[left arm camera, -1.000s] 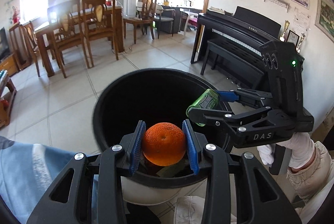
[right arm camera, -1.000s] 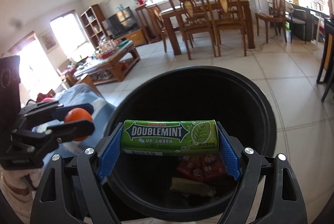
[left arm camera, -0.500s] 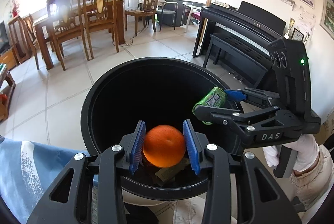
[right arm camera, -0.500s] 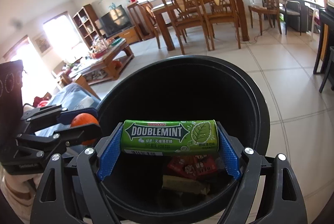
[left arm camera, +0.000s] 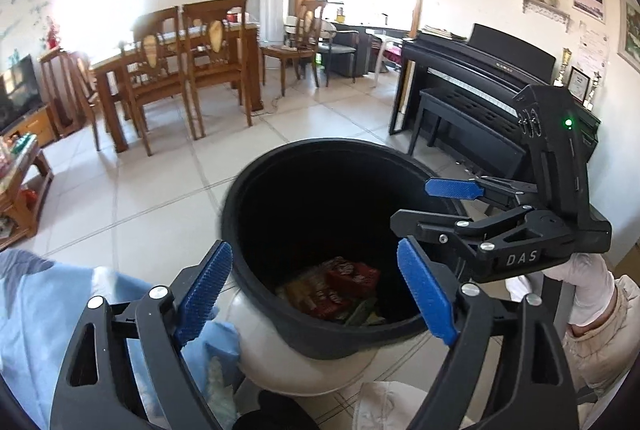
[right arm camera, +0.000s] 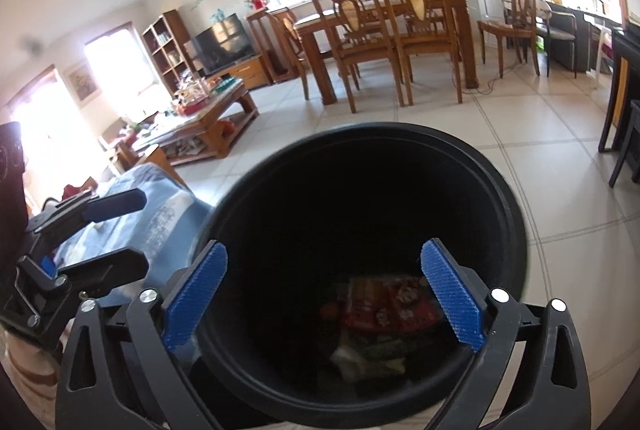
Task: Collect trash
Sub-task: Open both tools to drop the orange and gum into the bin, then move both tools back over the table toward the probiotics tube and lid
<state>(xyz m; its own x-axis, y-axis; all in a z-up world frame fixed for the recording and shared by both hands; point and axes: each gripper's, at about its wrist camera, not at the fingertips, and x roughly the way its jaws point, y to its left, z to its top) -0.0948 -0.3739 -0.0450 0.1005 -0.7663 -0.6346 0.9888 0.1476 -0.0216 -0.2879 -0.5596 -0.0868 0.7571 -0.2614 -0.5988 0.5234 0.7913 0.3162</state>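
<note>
Your left gripper has just sprung wide, nothing between its pads. The bin below holds red wrappers. Your right gripper, marked "DAS", has likewise just opened wide and empty over the bin.

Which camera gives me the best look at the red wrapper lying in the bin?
The left wrist view: there the red wrapper is lit and sharp on the bottom of the bin. The right wrist view shows the same wrapper, but dark and blurred.
</note>
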